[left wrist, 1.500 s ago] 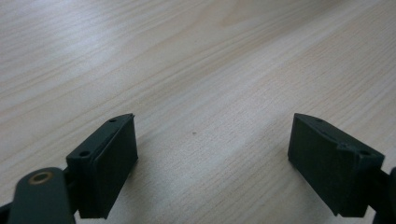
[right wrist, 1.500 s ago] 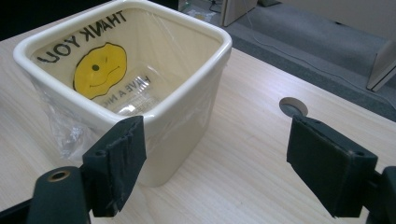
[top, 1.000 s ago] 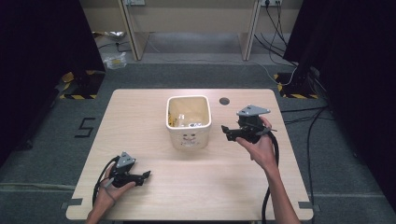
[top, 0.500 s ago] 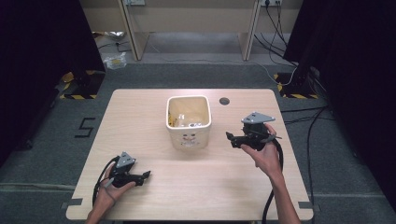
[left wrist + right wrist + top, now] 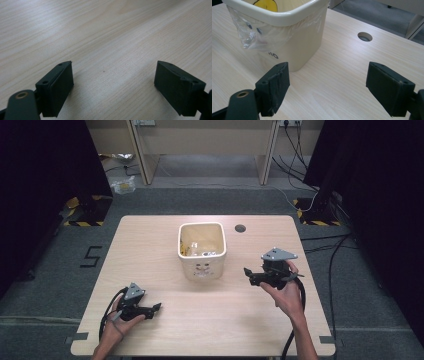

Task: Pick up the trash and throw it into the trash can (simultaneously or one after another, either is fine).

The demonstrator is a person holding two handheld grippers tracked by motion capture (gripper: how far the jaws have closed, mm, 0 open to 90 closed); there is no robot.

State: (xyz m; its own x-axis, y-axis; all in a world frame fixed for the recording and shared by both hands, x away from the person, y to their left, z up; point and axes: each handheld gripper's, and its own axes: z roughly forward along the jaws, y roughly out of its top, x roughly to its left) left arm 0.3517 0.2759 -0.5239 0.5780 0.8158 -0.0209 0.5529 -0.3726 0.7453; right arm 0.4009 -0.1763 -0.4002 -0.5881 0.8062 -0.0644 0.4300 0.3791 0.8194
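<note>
The cream bin [image 5: 202, 249] sits mid-worktop with its clear liner [image 5: 249, 37] draped over the rim and a few bits lying inside, so the filling looks done to me; nothing is in my grip now. My right claw [image 5: 248, 271] hovers just right of the bin, jaws spread wide and empty, pointing at its near corner. My left claw [image 5: 156, 307] rests low on the worktop [image 5: 105, 32], well in front and left of the bin, also released.

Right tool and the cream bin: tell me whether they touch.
Apart. In the right gripper view, bare table lies between the open right tool and the cream bin; the high view shows the same gap.
</note>
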